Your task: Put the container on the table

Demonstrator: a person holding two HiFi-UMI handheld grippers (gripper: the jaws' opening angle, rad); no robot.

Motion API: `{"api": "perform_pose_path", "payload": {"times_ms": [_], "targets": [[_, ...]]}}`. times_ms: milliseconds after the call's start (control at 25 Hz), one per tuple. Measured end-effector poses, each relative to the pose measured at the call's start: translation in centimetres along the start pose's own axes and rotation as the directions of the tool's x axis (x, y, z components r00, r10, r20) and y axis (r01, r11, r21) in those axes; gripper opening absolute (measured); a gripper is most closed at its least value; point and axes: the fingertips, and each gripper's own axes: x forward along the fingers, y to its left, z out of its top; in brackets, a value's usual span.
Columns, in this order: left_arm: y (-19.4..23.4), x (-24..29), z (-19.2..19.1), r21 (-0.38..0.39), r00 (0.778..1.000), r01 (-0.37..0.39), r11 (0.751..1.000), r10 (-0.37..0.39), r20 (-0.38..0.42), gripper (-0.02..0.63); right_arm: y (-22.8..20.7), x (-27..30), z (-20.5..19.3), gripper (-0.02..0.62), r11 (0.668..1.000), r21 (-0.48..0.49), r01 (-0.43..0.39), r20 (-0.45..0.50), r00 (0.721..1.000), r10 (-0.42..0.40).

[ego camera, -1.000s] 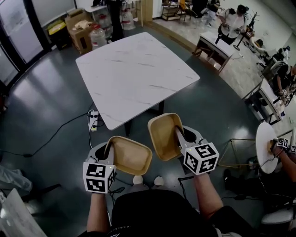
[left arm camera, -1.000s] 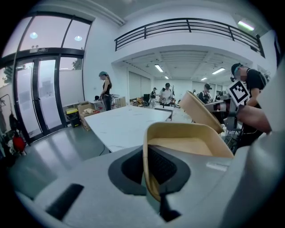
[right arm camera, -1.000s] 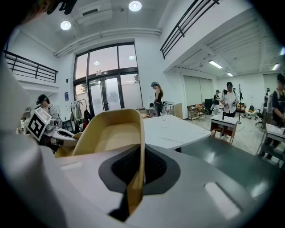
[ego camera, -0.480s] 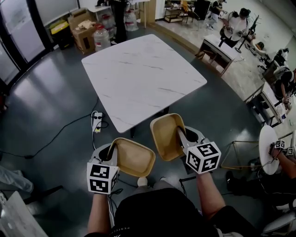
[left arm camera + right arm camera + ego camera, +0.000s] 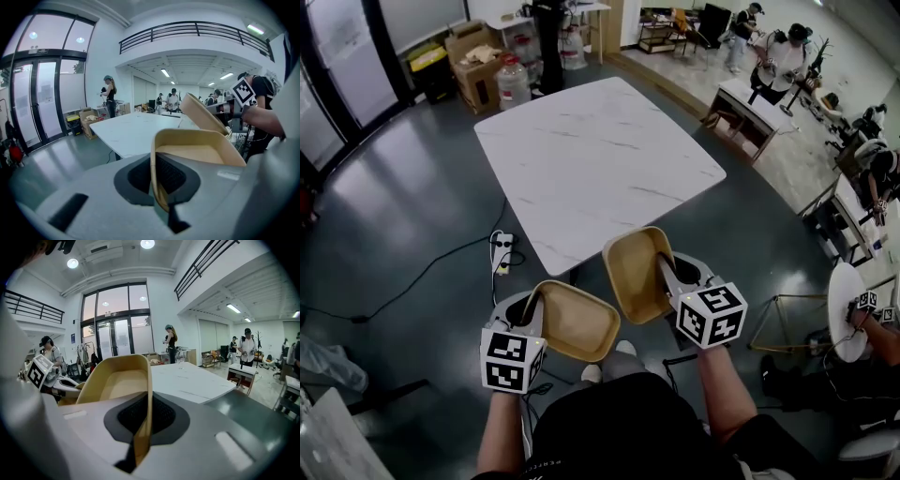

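While the left gripper (image 5: 530, 314) clamps the left container (image 5: 578, 325) and the right gripper (image 5: 662, 274) the right container (image 5: 632, 272), both short of the table (image 5: 600, 159), they seem light, stiff, best held by the rim.

Head view looks steeply down from above onto the white bench (image 5: 600, 169). Gripper views sit close behind the left tongs (image 5: 154, 177) and right tongs (image 5: 145, 416), facing that bench.

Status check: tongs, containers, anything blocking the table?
Both shut: left tongs on left container, right tongs on right container. Neither on the table yet, both held over floor. Nothing in the way.
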Motion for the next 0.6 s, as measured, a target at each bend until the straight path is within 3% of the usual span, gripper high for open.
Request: {"api": "perform_pose_path", "payload": {"times_ms": [320,600], "targets": [[0.3,3.1,0.9,0.001,1.0,0.003,1.0,-0.003,-0.029,0.0,-2.5,2.4,0.7,0.002,1.0,0.004,-0.011,0.001,1.0,0.011],[2.4,8.0,3.8,-0.021,0.998,-0.05,0.998,0.05,-0.028,0.0,-6.5,7.7,2.4,0.002,0.998,-0.005,-0.057,-0.015,0.998,0.057]]}}
